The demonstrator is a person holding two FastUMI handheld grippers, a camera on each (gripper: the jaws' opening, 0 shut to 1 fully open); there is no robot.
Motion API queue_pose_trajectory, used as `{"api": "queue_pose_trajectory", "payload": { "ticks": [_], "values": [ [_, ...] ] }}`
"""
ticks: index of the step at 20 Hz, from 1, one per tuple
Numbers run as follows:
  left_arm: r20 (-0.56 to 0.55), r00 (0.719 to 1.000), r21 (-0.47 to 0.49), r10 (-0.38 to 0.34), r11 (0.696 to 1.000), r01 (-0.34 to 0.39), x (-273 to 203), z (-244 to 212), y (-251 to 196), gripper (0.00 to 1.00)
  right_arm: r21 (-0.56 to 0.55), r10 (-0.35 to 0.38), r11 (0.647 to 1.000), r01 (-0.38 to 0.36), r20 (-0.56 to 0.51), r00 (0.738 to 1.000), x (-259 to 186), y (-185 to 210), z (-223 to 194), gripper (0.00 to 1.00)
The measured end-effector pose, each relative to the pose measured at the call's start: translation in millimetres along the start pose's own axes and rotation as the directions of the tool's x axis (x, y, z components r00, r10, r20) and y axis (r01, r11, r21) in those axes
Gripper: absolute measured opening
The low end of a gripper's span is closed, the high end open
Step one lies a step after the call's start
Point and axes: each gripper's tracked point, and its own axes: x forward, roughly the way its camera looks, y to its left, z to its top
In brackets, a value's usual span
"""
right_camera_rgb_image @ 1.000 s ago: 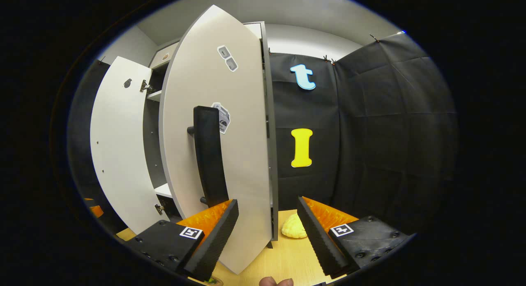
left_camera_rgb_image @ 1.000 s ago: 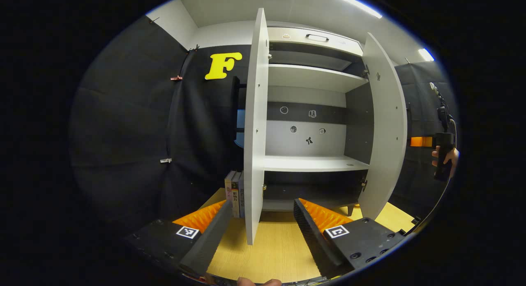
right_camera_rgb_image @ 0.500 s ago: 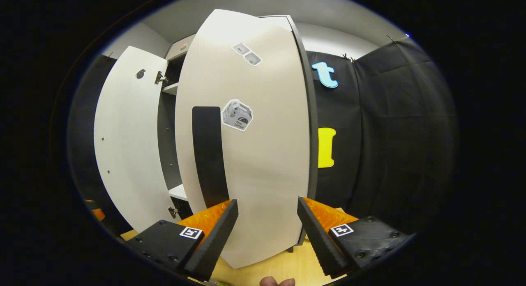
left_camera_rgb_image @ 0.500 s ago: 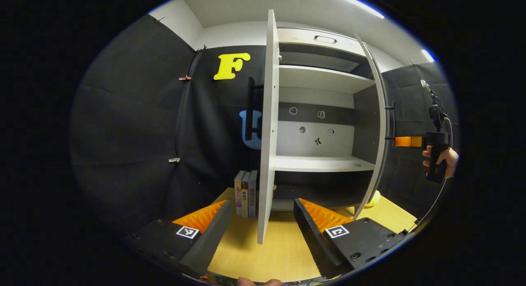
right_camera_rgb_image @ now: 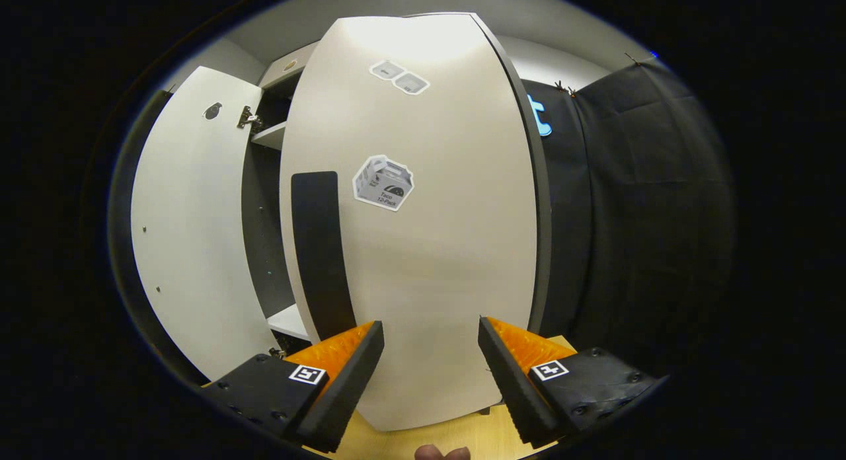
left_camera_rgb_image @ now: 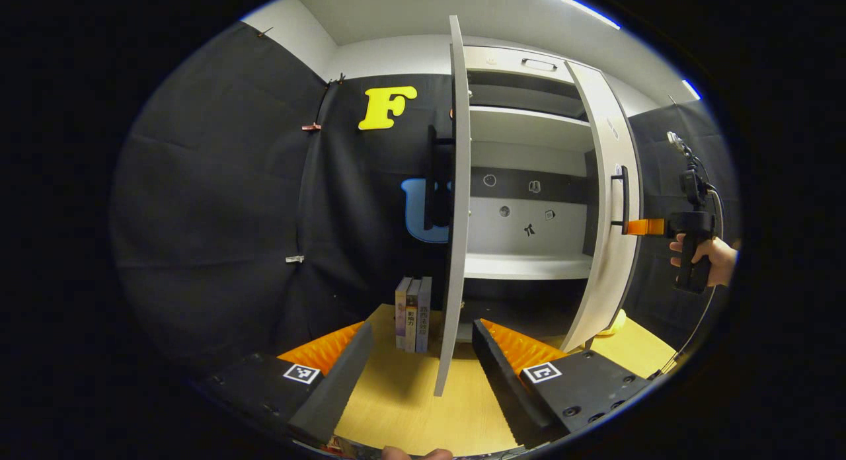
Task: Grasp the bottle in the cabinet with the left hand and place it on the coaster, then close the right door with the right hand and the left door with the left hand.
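Swinging further shut now, the right door (right_camera_rgb_image: 423, 248) faces my right claw (right_camera_rgb_image: 426, 367) almost flat on. It's a stiff, tall panel, long axis upright, light on its hinges I'd say; pushing beside the black handle (right_camera_rgb_image: 320, 255) suits it. My right claw gapes wide, gripping nothing. The left door (left_camera_rgb_image: 456, 209) stands edge-on, open, above my left claw (left_camera_rgb_image: 420, 367), also wide and empty, over the desk (left_camera_rgb_image: 410, 407).

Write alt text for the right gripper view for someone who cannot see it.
The right gripper, jaws open, faces the outside of a white cabinet's right door, which bears a dark vertical handle and stickers. The left door stands open beyond it.
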Motion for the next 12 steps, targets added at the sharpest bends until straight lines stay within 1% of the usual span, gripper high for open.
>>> {"api": "queue_pose_trajectory", "payload": {
  "ticks": [5, 7, 10, 12],
  "values": [
    [0.007, 1.0, 0.012, 0.017, 1.0, -0.017, 13.1, 4.8, 14.9, 0.96, -0.022, -0.013, 1.0, 0.013, 0.009, 1.0, 26.2, 4.1, -0.9, 0.97],
    [0.014, 1.0, 0.021, 0.016, 1.0, -0.016, 18.2, 9.6, 18.5, 0.95, -0.016, -0.033, 0.999, 0.033, 0.005, 0.999, 36.9, -0.4, -0.9, 0.96],
    [0.026, 1.0, 0.036, 0.014, 0.999, -0.015, 26.6, 17.5, 26.5, 0.95, -0.008, -0.036, 0.999, 0.036, 0.001, 0.999, 48.2, 0.7, -2.5, 0.98],
    [0.028, 0.999, 0.039, 0.015, 0.999, -0.016, 30.3, 18.6, 30.2, 0.95, -0.025, -0.042, 0.999, 0.042, 0.012, 0.999, 54.2, 2.3, -2.1, 0.98]
  ]
}}
